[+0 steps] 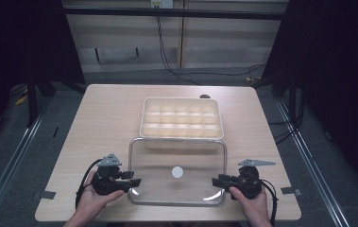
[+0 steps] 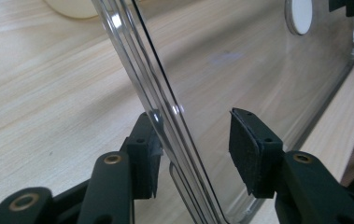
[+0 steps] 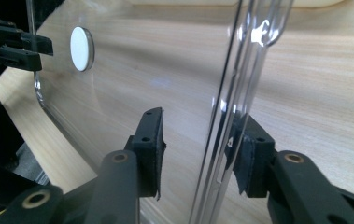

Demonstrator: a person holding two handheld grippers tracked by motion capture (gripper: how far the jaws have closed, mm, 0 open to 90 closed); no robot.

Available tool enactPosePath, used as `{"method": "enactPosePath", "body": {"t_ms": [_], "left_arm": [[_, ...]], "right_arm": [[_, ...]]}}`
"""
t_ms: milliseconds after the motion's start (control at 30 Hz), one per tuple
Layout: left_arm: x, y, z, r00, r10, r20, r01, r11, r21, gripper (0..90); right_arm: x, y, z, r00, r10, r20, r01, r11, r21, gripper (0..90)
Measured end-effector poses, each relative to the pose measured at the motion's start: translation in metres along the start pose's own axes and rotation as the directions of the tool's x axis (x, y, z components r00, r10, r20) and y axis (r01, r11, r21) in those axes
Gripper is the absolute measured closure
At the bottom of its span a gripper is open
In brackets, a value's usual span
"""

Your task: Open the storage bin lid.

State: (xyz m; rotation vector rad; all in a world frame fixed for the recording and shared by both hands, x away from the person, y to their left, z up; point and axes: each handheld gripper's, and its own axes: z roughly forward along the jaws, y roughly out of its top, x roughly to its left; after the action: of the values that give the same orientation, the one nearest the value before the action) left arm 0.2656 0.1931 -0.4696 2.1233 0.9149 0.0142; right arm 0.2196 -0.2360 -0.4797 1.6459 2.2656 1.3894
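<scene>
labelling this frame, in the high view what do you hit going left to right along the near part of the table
left hand → left gripper → clear lid with its white round knob → right gripper → right hand

clear lid, cream tray, black claws

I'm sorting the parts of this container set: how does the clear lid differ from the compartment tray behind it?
The clear lid is see-through, so the table's wood grain shows through it; the compartment tray is milky cream. The lid is one flat pane with a white round disc at its middle; the tray is split into a grid of small cells. The lid lies nearer the person, its side edges between the jaws of both grippers; the tray sits untouched. Both are rounded rectangles of similar footprint.
</scene>
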Motion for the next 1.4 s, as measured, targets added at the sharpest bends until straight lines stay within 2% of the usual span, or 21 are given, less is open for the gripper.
{"method": "enactPosePath", "body": {"t_ms": [133,233,367,400,467,533,633,800,1033,1100,1167,1233,1267,1400], "left_arm": [[0.004,-0.001,0.004,0.9996,-0.023,-0.014,0.023,0.9997,0.006,53.7],[0.005,0.000,0.006,0.9996,-0.017,-0.023,0.017,0.9997,0.020,53.7],[0.001,-0.001,0.011,0.9997,-0.021,-0.010,0.021,0.9993,0.030,53.5],[-0.002,-0.001,0.013,0.9999,-0.013,-0.005,0.014,0.9993,0.034,53.1],[-0.001,-0.001,0.013,1.0000,-0.010,0.000,0.010,0.9988,0.048,52.9],[0.000,-0.001,0.015,0.9997,-0.025,0.007,0.024,0.9988,0.042,52.5],[0.002,-0.001,0.016,0.9999,-0.016,-0.003,0.016,0.9980,0.061,52.5],[0.004,0.000,0.018,0.9998,-0.019,-0.001,0.020,0.9977,0.064,52.7],[0.005,0.000,0.020,0.9997,-0.022,-0.009,0.022,0.9980,0.059,52.9],[0.007,0.000,0.020,0.9999,-0.013,0.004,0.013,0.9967,0.080,55.2],[0.008,0.001,0.023,0.9992,-0.024,0.033,0.021,0.9944,0.104,55.5],[0.008,0.002,0.025,0.9991,-0.022,0.035,0.018,0.9945,0.103,54.9],[0.007,0.002,0.026,0.9993,-0.023,0.030,0.020,0.9950,0.098,54.7],[0.007,0.001,0.024,0.9994,-0.025,0.023,0.023,0.9950,0.097,53.5]], "right_arm": [[-0.002,-0.001,0.005,1.0000,0.007,0.004,-0.007,1.000,0.017,54.8],[-0.004,-0.001,0.008,0.9997,0.022,0.014,-0.022,0.999,0.037,52.5],[-0.008,-0.002,0.010,0.9990,0.027,0.036,-0.029,0.998,0.048,47.8],[-0.008,-0.002,0.011,0.9981,0.027,0.056,-0.030,0.998,0.050,44.7],[-0.009,-0.002,0.011,0.9976,0.029,0.062,-0.032,0.998,0.051,44.2],[-0.011,-0.002,0.013,0.9976,0.036,0.059,-0.040,0.998,0.055,43.3],[-0.011,-0.003,0.014,0.9972,0.041,0.063,-0.044,0.997,0.062,42.3],[-0.012,-0.003,0.015,0.9965,0.047,0.069,-0.052,0.997,0.061,42.1],[-0.011,-0.003,0.016,0.9954,0.025,0.092,-0.031,0.998,0.061,39.1],[-0.012,-0.001,0.014,0.9956,0.013,0.092,-0.020,0.997,0.072,38.4],[-0.016,0.000,0.011,0.9950,0.022,0.098,-0.028,0.998,0.055,39.7],[-0.018,0.000,0.010,0.9937,0.028,0.109,-0.035,0.998,0.057,39.0],[-0.018,0.000,0.010,0.9909,0.026,0.132,-0.034,0.997,0.065,38.9],[-0.020,0.000,0.007,0.9890,0.035,0.144,-0.043,0.998,0.051,38.6]]}}
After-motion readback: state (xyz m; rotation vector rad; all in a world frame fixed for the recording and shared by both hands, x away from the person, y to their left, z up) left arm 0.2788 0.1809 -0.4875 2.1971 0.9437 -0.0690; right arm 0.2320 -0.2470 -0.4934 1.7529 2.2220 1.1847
